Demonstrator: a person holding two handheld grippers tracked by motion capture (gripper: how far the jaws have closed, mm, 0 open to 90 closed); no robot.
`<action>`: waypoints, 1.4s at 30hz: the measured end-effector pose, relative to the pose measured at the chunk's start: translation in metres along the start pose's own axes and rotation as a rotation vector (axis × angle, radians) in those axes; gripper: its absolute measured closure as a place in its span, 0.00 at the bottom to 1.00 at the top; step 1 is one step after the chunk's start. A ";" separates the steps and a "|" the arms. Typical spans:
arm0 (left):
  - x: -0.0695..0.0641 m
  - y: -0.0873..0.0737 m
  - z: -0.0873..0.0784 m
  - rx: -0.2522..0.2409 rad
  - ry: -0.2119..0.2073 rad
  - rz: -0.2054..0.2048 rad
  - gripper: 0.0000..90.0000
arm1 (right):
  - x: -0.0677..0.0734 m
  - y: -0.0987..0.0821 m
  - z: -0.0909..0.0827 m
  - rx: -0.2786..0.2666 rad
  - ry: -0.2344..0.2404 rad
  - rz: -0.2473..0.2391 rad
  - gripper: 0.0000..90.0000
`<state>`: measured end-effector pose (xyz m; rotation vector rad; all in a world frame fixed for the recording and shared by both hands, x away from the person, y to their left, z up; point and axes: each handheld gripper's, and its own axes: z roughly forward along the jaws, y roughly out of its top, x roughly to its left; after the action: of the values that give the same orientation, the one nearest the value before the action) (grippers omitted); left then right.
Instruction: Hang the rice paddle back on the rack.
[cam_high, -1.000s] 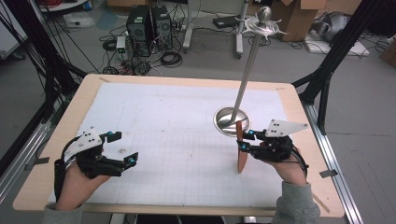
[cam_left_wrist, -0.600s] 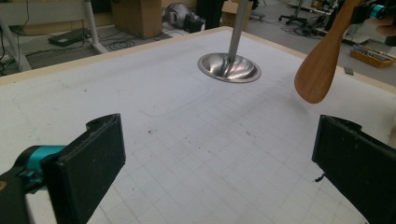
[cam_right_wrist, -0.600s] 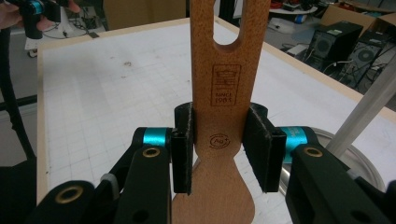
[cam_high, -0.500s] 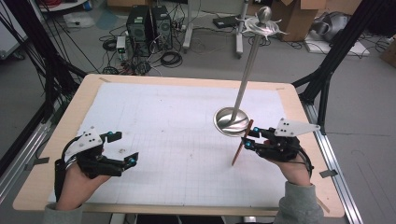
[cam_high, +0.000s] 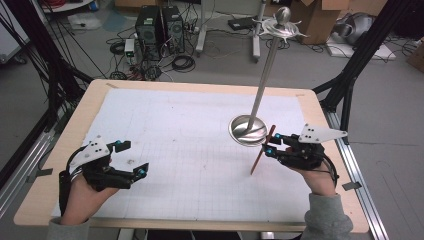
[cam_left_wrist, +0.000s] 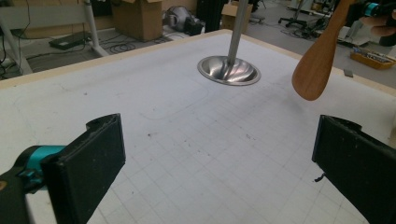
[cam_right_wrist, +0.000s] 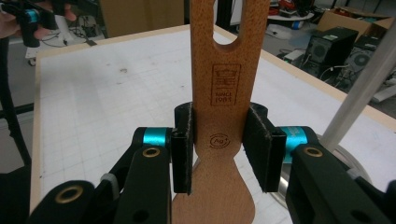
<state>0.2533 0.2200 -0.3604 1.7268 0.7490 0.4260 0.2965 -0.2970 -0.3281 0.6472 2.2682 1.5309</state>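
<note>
1. One wooden spatula (cam_high: 261, 151), clamped by its handle in the right gripper (cam_high: 270, 149), had tilted since a second earlier, blade low over the table (cam_high: 165, 125), beside the stand (cam_high: 248, 130).
2. Likely bound for hanging; left gripper (cam_high: 136, 159) waited, jaws apart.

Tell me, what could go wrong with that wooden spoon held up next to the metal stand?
1. The right gripper pinches the spoon only at its narrow neck, so it might pivot or slip down between the pads.
2. The spoon hangs close to the stand; a swing could knock its pole or base.
3. The hooks on top sit high, so lifting the slotted handle there could snag or miss.
</note>
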 end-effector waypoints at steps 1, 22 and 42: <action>0.000 0.000 0.000 -0.003 0.000 0.001 0.03 | -0.002 0.001 0.000 -0.001 -0.002 -0.007 0.72; -0.001 0.001 0.000 -0.020 -0.012 -0.001 0.03 | -0.033 0.024 -0.016 -0.023 -0.010 0.018 0.72; 0.000 0.000 -0.003 -0.027 -0.021 -0.016 0.03 | -0.062 0.053 -0.029 -0.056 -0.059 0.061 0.72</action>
<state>0.2518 0.2219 -0.3595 1.6961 0.7382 0.4046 0.3442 -0.3363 -0.2668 0.7425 2.1732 1.5765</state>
